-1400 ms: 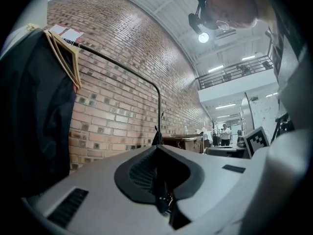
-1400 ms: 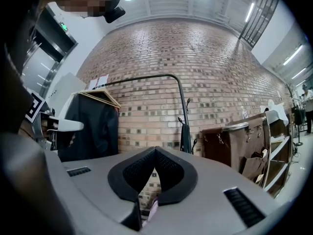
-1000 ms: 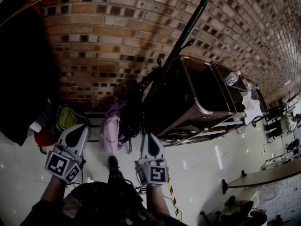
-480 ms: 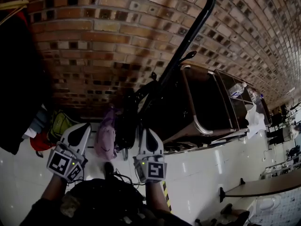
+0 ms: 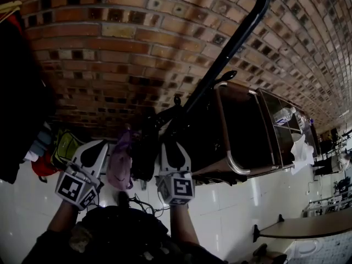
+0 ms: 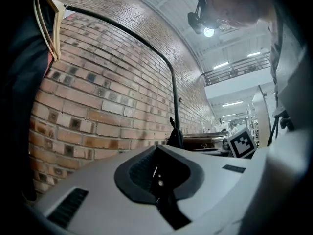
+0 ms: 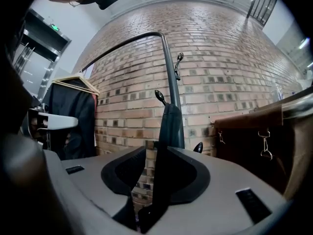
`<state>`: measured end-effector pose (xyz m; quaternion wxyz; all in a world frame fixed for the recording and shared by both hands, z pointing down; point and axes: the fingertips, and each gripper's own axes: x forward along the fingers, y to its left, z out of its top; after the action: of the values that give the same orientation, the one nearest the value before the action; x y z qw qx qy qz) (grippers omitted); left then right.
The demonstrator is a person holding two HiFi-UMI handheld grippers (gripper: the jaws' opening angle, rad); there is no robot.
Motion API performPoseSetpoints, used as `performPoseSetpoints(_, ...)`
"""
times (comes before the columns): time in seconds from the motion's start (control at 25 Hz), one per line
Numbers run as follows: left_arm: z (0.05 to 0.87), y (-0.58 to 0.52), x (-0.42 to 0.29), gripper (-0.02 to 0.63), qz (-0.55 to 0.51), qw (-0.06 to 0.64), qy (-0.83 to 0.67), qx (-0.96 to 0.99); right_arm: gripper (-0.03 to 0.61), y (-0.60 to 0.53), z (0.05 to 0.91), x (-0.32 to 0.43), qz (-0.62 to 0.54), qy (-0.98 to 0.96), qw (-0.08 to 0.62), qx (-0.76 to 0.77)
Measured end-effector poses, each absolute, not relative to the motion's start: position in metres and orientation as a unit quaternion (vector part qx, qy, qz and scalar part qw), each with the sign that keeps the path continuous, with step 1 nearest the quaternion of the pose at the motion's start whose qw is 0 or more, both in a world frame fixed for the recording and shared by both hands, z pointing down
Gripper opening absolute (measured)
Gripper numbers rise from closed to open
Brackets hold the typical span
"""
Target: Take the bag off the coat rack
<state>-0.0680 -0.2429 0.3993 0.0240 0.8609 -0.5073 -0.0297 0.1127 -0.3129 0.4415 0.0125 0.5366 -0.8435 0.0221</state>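
A black bag point(image 5: 144, 157) hangs from the black coat rack point(image 5: 231, 54) in front of the brick wall. Its dark strap point(image 7: 171, 124) runs down from a hook point(image 7: 159, 96) on the pole point(image 7: 168, 72) and passes between the jaws of my right gripper point(image 7: 154, 180). Those jaws are opening, and brick shows through the gap beside the strap. In the head view my right gripper point(image 5: 173, 147) sits right of the bag. My left gripper point(image 5: 99, 147) is left of it, jaws together and empty point(image 6: 157, 177). A pink bag point(image 5: 120, 164) hangs between the two grippers.
A brown cabinet point(image 5: 247, 131) stands right of the rack. A dark coat point(image 5: 16, 92) hangs on a wooden hanger at the left, with a green bag point(image 5: 65, 147) and a red item point(image 5: 41, 166) below it. Cables lie on the white tiled floor point(image 5: 231, 202).
Both grippers have moved up and closer to the hanging bags. The right gripper now sits against the black bag.
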Motion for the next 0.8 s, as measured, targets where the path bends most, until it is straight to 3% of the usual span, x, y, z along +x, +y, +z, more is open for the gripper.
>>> performPoseSetpoints(0.44,0.410,-0.284,-0.060,0.031,-0.019,0.032,-0.512,0.858,0.184,-0.373,0.452,0.108,0.038,-0.851,0.022,0.523)
performPoseSetpoints(0.72,0.416,-0.293,-0.057,0.031,-0.013,0.038,-0.516,0.855,0.182,-0.387,0.455,0.090,0.038,-0.864,0.020,0.502)
performPoseSetpoints(0.8,0.416,-0.295,-0.058,0.031,-0.013,0.040,-0.519,0.854,0.150,-0.389,0.451,0.093,0.037,-0.860,0.012,0.508)
